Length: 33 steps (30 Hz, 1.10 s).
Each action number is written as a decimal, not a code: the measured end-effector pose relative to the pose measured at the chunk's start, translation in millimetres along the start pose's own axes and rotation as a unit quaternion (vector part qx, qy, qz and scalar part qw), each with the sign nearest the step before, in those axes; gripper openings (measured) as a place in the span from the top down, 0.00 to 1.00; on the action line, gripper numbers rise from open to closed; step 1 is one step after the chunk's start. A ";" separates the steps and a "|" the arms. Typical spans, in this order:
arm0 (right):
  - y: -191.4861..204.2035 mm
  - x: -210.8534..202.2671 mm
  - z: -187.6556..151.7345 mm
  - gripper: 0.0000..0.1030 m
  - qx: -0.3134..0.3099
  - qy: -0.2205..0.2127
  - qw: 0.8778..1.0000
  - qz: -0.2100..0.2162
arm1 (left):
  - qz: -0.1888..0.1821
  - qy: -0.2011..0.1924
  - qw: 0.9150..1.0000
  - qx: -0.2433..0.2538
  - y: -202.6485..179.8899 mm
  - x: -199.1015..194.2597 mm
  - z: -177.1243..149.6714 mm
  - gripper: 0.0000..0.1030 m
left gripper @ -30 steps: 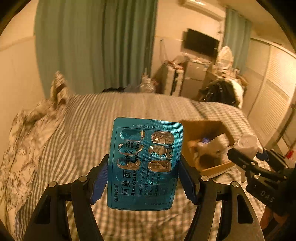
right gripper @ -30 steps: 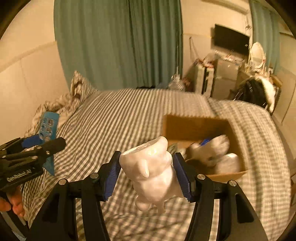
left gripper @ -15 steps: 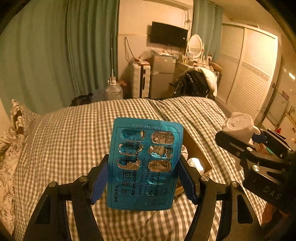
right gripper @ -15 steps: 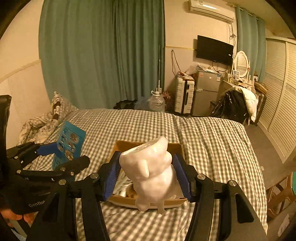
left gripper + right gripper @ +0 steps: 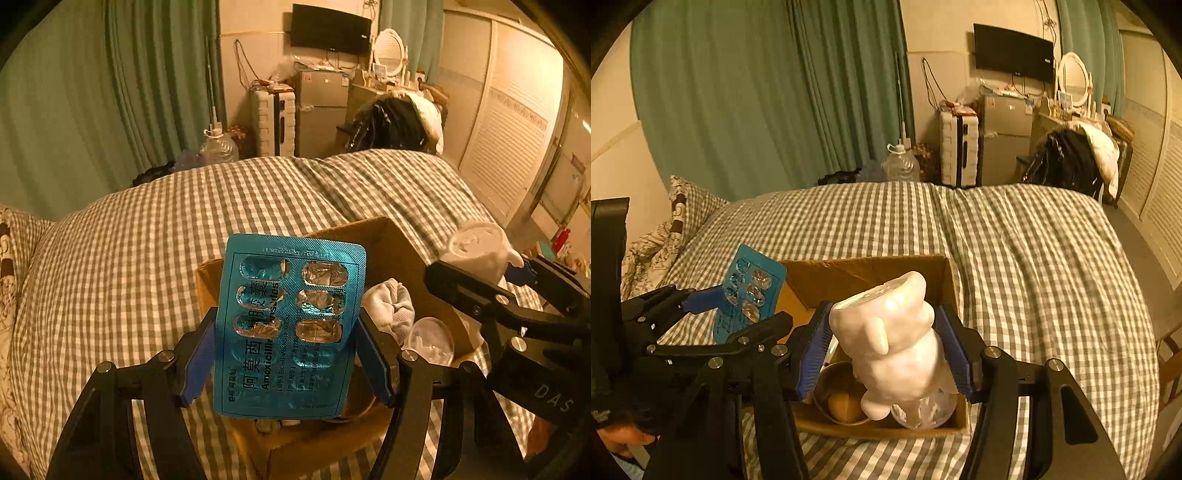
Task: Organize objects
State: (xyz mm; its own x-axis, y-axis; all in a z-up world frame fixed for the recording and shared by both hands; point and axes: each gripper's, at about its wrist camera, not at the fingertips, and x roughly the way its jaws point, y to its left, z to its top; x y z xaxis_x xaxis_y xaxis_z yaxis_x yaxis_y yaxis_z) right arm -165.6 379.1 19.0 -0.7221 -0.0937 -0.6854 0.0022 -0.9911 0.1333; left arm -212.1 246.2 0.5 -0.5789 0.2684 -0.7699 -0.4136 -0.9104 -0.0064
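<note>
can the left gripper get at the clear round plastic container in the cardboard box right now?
Probably not: the left gripper is shut on the blue foil blister pack. The clear round plastic container lies uncovered in the brown cardboard box.

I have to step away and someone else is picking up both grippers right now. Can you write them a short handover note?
Left gripper: shut on the blue blister pack, held upright over the near end of the cardboard box.
Right gripper: shut on the white bear-shaped bottle, also above the box.
The box sits on the checked bed; it already holds a white sock, a clear round lid and a metal bowl.
Left to do: lower both items into the box and release them.
</note>
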 end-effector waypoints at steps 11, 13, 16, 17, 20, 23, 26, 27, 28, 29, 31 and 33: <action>-4.1 17.5 6.1 0.42 0.017 0.002 1.000 0.012 | -0.006 0.006 1.000 -0.005 0.4 15.3 -2.7 0.16; -5.1 11.9 8.4 0.37 0.021 -0.002 1.000 0.006 | -0.002 -0.001 1.000 -0.008 2.0 10.5 -1.6 0.13; -6.6 -3.1 14.1 0.35 0.027 -0.014 1.000 0.000 | 0.005 -0.006 1.000 -0.010 6.3 -4.5 0.3 0.13; -6.6 -9.5 17.0 0.35 0.028 -0.018 0.999 -0.003 | 0.010 -0.011 1.000 -0.009 8.0 -12.5 1.2 0.13; -1.2 -34.2 22.8 0.35 0.028 -0.034 0.999 -0.009 | 0.021 -0.035 0.999 -0.009 15.0 -46.3 3.4 0.12; 9.6 -63.9 28.0 0.34 0.017 -0.051 0.998 -0.017 | 0.032 -0.059 0.998 -0.011 20.2 -78.1 9.0 0.06; 25.8 -99.7 33.4 0.32 0.003 -0.073 0.997 -0.028 | 0.039 -0.093 0.995 -0.024 30.8 -120.3 9.6 0.03; 32.7 -113.7 35.0 0.30 -0.003 -0.081 0.996 -0.032 | 0.039 -0.105 0.993 -0.030 34.8 -138.4 9.7 0.02; 38.4 -124.6 36.1 0.29 -0.008 -0.086 0.996 -0.035 | 0.040 -0.114 0.992 -0.035 37.8 -150.7 9.4 0.00; 45.0 -137.5 37.1 0.28 -0.014 -0.093 0.995 -0.041 | 0.043 -0.123 0.991 -0.038 41.5 -162.7 9.3 0.00; 55.8 -163.9 36.1 0.25 -0.025 -0.106 0.993 -0.052 | 0.049 -0.145 0.987 -0.045 48.2 -189.7 7.1 0.00; 63.7 -183.4 34.0 0.23 -0.031 -0.117 0.991 -0.054 | 0.052 -0.162 0.984 -0.053 55.8 -216.3 2.9 0.00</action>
State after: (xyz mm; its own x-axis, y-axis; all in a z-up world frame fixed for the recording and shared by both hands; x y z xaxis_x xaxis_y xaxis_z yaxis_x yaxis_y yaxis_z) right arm -56.5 336.4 177.6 -0.8609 0.0303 -0.5080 -0.0467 -0.9987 0.0195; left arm -112.0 138.2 168.6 -0.8154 0.2431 -0.5254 -0.2749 -0.9613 -0.0183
